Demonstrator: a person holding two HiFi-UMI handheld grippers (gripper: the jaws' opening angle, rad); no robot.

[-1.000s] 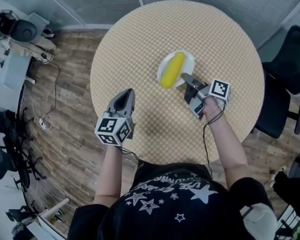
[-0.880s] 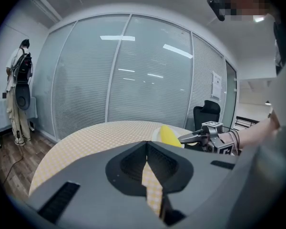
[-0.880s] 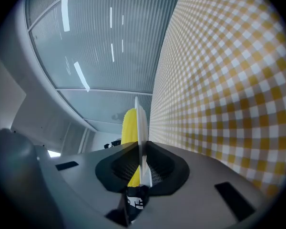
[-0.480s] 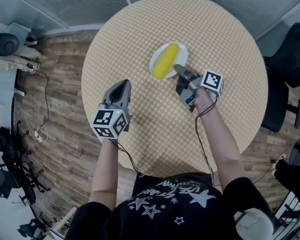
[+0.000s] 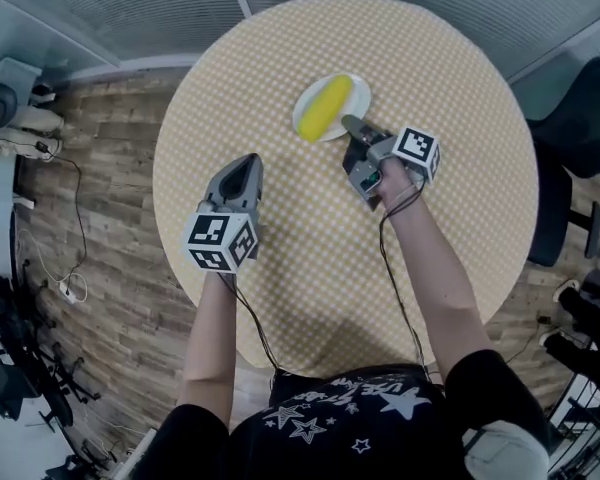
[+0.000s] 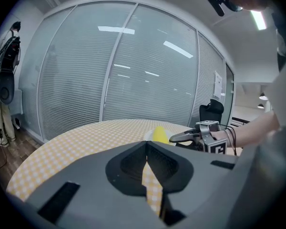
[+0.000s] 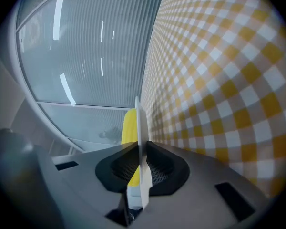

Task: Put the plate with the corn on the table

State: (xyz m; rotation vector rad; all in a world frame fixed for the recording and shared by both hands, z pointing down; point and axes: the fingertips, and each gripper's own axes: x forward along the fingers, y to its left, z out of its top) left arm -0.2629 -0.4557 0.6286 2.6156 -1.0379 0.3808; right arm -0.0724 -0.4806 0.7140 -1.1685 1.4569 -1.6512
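Note:
A white plate point(image 5: 355, 95) carrying a yellow corn cob point(image 5: 324, 107) is over the far middle of the round checkered table point(image 5: 440, 68). My right gripper point(image 5: 348, 125) is shut on the plate's near rim; in the right gripper view the plate's edge point(image 7: 142, 142) runs between the jaws with the corn point(image 7: 129, 128) beside it. Whether the plate touches the table I cannot tell. My left gripper point(image 5: 242, 165) hovers over the table's left part with its jaws together and nothing in them. In the left gripper view the corn point(image 6: 159, 134) and my right gripper point(image 6: 174, 137) show ahead.
A black office chair point(image 5: 585, 128) stands to the right of the table. Wood floor with cables and equipment point(image 5: 20, 118) lies to the left. A wall of glass with blinds point(image 6: 133, 70) rises behind the table.
The right gripper has carried the plate with the corn farther out over the table, away from me and slightly left. The left gripper has stayed about where it was.

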